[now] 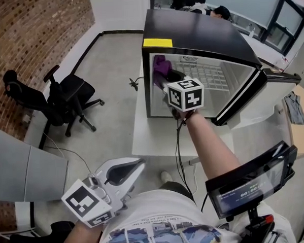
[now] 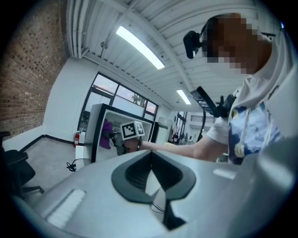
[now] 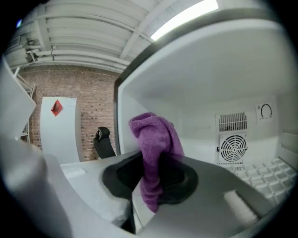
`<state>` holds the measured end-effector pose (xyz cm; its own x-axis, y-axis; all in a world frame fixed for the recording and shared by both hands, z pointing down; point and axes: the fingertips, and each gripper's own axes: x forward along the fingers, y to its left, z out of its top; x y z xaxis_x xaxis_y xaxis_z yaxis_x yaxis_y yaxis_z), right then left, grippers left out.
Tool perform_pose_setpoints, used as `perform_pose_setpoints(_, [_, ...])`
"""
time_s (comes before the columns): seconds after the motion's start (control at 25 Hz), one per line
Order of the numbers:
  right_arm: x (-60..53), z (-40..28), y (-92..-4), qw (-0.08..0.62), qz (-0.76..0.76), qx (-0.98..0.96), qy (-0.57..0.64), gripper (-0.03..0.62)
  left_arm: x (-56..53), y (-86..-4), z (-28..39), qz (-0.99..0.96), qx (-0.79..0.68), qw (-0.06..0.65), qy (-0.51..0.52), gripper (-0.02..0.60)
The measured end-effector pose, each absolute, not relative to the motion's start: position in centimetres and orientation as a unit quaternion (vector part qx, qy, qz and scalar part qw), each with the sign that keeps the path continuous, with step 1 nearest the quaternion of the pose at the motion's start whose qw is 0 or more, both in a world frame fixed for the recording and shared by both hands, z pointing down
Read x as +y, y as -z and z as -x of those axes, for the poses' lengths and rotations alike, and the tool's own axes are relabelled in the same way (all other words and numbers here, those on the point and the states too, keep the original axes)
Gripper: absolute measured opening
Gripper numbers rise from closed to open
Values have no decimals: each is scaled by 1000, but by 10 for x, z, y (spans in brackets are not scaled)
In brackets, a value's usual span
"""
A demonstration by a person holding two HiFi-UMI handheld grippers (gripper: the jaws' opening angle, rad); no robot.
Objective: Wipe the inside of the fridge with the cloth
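Observation:
A small black fridge (image 1: 198, 32) stands on a white table (image 1: 153, 141), its door (image 1: 252, 95) swung open to the right. My right gripper (image 1: 163, 81) reaches into the fridge's left side, shut on a purple cloth (image 1: 161, 66). In the right gripper view the cloth (image 3: 153, 139) sticks up from between the jaws of the right gripper (image 3: 156, 179), close to the white left inner wall (image 3: 139, 100); a round fan grille (image 3: 233, 147) sits on the back wall. My left gripper (image 1: 136, 167) hangs low by my body, away from the fridge, shut on nothing (image 2: 150, 157).
Two black office chairs (image 1: 64, 95) stand on the concrete floor to the left, near a brick wall (image 1: 31, 43). A black cable (image 1: 136, 83) lies beside the table. A dark screen device (image 1: 249, 182) sits at my lower right. A wire shelf (image 1: 210, 74) lines the fridge floor.

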<state>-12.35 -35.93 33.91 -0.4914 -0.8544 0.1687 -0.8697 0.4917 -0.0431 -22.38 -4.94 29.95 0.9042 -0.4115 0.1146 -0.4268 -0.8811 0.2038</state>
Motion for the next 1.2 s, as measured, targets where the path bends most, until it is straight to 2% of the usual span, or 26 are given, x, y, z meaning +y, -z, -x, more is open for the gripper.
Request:
perform_pose_setpoints(0.32, [-312,137,-338,59,-504,-860,-59,78,-17,-302,240,-972,-201,118,-31,6])
perform_pose_setpoints(0.56, [-273,116,-337,52,-534,-842,-57,78,-1,-310,239,-976,-177,125,-31,6])
perform_pose_setpoints(1.2, [-208,-91,-300,28,-734,-679,-21,78,8,-311,170,-990,-63,116,-43,6])
